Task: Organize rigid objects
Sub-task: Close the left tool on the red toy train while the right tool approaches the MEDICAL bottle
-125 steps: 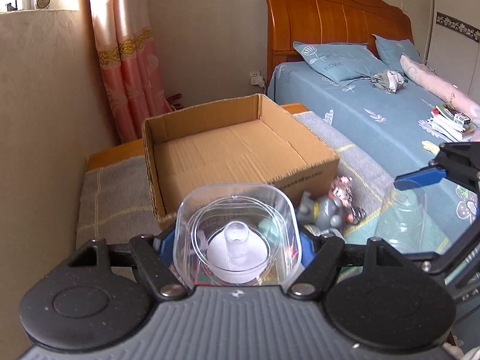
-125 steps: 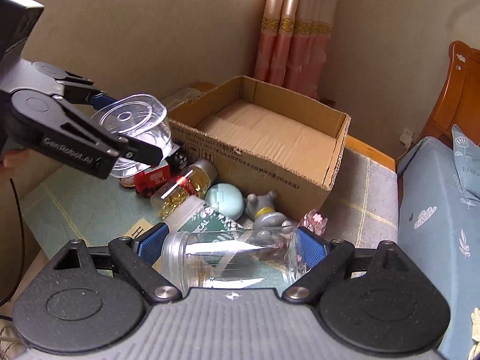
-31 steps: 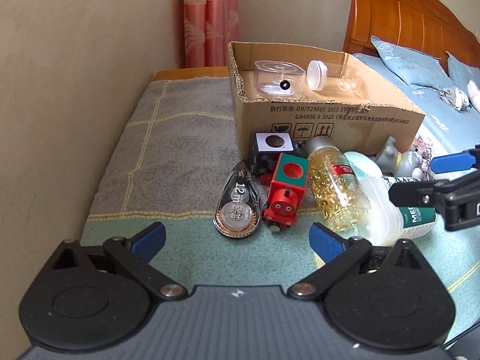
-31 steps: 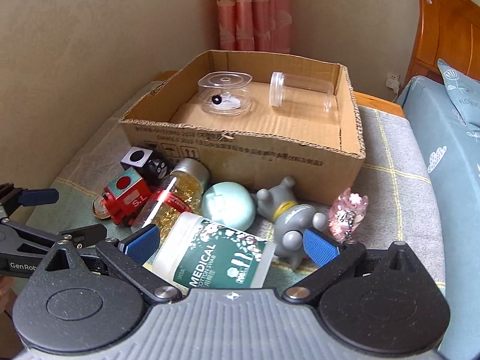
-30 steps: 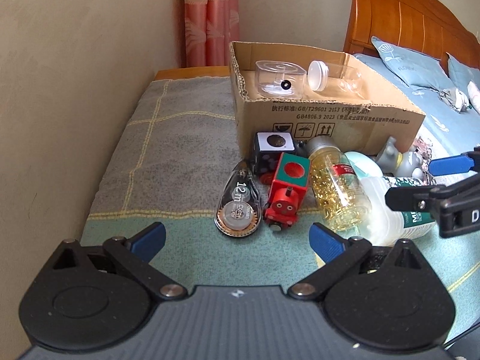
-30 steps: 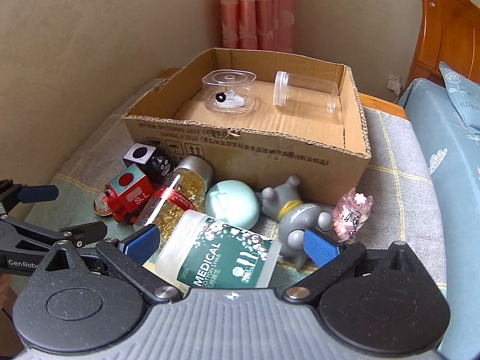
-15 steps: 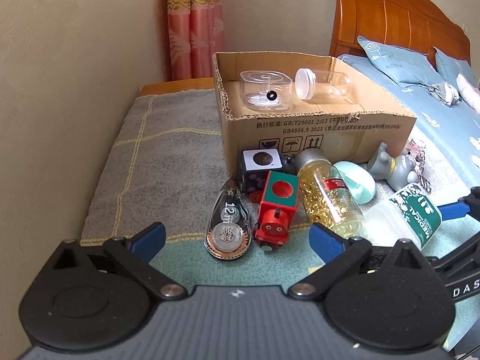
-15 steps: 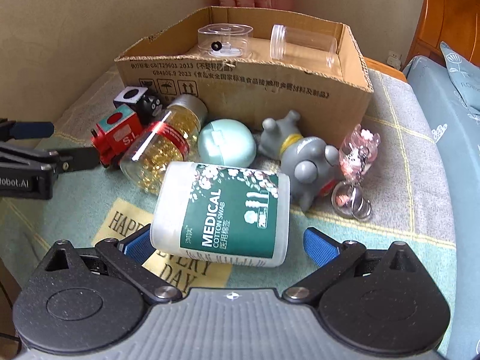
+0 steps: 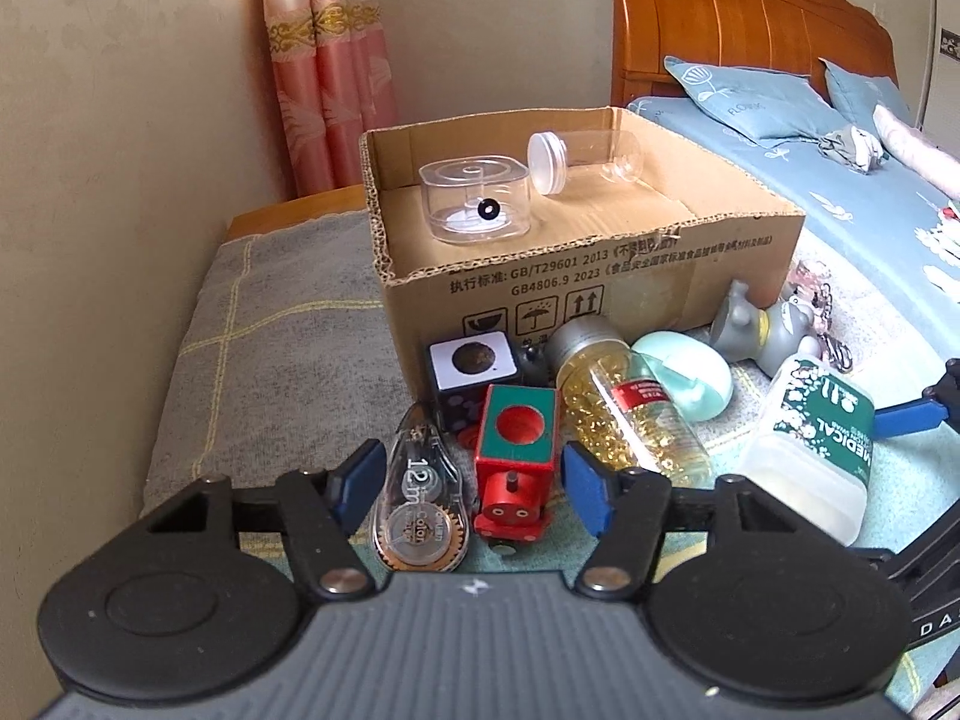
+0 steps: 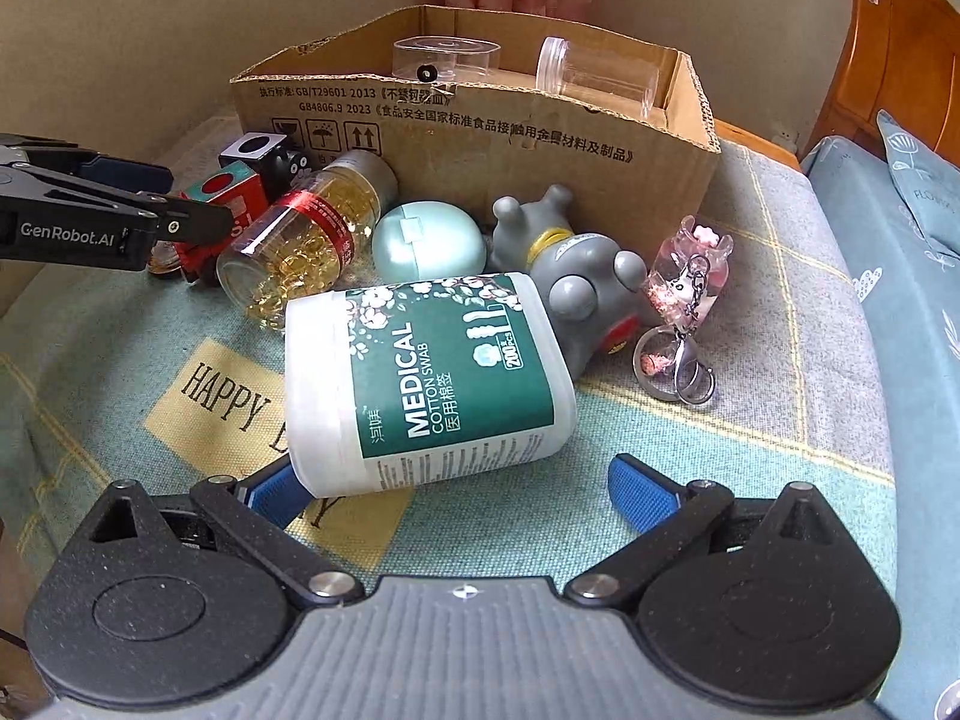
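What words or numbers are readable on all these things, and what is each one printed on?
"MEDICAL COTTON SWAB", "200pcs": cotton swab tub
"GB/T29601 2013", "GB4806.9 2023", plus Chinese text: cardboard box
"HAPPY", next word partly hidden: cloth
"GenRobot.AI": left hand-held gripper
"12m": correction tape
"DA", cut off: right hand-held gripper
Red label on the capsule bottle: too small to read.

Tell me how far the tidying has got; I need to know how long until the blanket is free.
Early. Done: two clear containers, a square tub and a capped jar, lie in the box. In hand: nothing. The open left gripper straddles the tape dispenser and red train; the open right gripper is at the swab tub. Left: those, plus the capsule bottle, cube, green case, grey toy and keychain.
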A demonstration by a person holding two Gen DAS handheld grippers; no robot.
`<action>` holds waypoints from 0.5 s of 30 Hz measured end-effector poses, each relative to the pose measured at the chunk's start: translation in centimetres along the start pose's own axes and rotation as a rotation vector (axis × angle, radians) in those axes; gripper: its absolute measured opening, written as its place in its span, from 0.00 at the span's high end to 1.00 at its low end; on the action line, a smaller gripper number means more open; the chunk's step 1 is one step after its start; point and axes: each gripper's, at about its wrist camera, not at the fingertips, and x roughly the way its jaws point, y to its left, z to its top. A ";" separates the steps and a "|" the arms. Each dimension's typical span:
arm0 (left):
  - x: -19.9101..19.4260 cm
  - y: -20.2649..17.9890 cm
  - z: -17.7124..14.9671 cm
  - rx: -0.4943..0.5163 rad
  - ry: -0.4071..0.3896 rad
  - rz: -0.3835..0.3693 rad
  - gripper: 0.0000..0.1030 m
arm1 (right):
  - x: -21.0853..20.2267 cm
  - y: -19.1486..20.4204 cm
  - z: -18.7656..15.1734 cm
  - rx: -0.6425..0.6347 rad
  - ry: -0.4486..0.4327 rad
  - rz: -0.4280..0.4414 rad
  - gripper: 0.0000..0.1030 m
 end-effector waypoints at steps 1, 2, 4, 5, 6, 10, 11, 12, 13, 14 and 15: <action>0.1 -0.1 0.1 0.007 0.001 -0.005 0.41 | 0.0 0.0 -0.1 -0.001 -0.002 0.001 0.00; 0.3 -0.3 0.1 0.014 0.004 -0.013 0.48 | -0.1 0.0 -0.1 -0.001 -0.004 0.000 0.00; 0.6 -0.4 0.3 0.017 0.009 -0.033 0.58 | -0.1 0.0 -0.2 0.000 -0.008 0.000 0.00; 0.7 -0.5 0.3 0.019 0.011 -0.042 0.61 | -0.1 0.0 -0.2 0.000 -0.009 0.000 0.00; 0.8 -0.6 0.3 0.020 0.011 -0.047 0.66 | -0.1 0.0 -0.3 -0.001 -0.010 0.000 0.00; 0.7 -0.8 0.3 0.023 0.013 -0.068 0.74 | 0.0 0.0 -0.3 -0.002 -0.012 0.000 0.00; 0.6 -0.9 0.3 0.026 0.013 -0.070 0.75 | 0.0 0.0 -0.3 -0.002 -0.012 0.000 0.00; 0.4 -0.9 0.2 0.029 0.015 -0.076 0.75 | 0.0 0.0 -0.3 -0.002 -0.013 0.000 0.00; 0.3 -1.0 0.1 0.027 0.019 -0.082 0.75 | 0.0 0.0 -0.3 -0.002 -0.013 0.000 0.00; 0.1 -1.0 0.0 0.025 0.021 -0.087 0.75 | 0.1 -0.1 -0.3 -0.002 -0.014 0.000 0.00; -0.2 -1.1 -0.2 0.024 0.023 -0.090 0.75 | 0.1 -0.1 -0.3 -0.003 -0.015 0.001 0.00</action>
